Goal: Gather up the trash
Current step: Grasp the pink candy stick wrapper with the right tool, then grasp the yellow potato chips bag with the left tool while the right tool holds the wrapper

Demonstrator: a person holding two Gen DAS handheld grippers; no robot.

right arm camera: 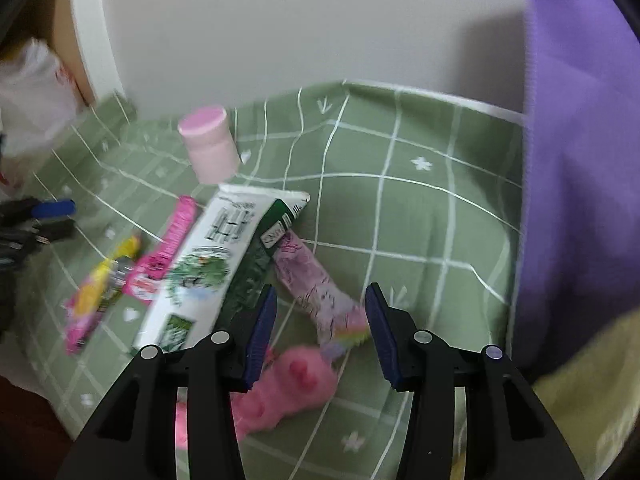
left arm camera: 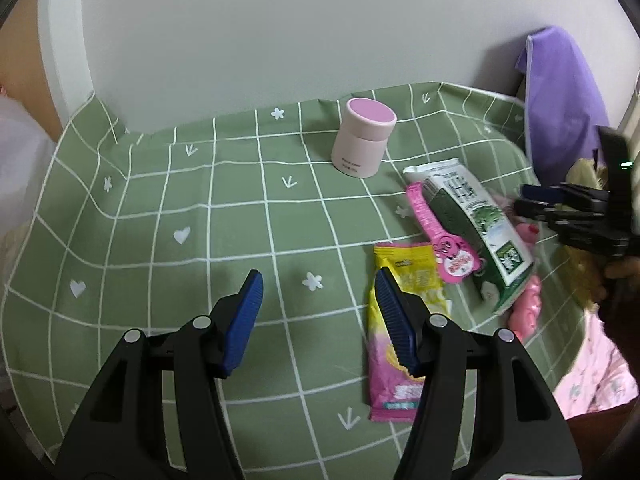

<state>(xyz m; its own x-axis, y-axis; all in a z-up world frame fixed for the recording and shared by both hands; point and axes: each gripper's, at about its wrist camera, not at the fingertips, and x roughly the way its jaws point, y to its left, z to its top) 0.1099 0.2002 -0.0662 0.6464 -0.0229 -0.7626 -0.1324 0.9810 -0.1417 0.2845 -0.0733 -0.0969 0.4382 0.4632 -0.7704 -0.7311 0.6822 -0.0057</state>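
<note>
Green checked cloth covers the table, and the trash lies in a small heap on it. I use the pink jar as my mark. The green and white carton lies flat a little way in front of the jar, with one short end toward the jar and its long side running away from it. A pink stick wrapper lies right along the carton. A yellow and pink wrapper lies farther from the jar, past the stick wrapper, and its long side runs about the same way as the carton.

The left gripper is wide open and holds nothing. One of its blue pads hangs over the yellow and pink wrapper, so I think this gripper is the nearer one for that piece. It would need to shift a little so the wrapper sits between both pads.

The right gripper is wide open too and holds nothing. A pale pink printed wrapper lies between its pads, next to the far side of the carton, with a fluffy pink toy just below. That picture is blurry, so I cannot tell if the pads touch anything
</note>
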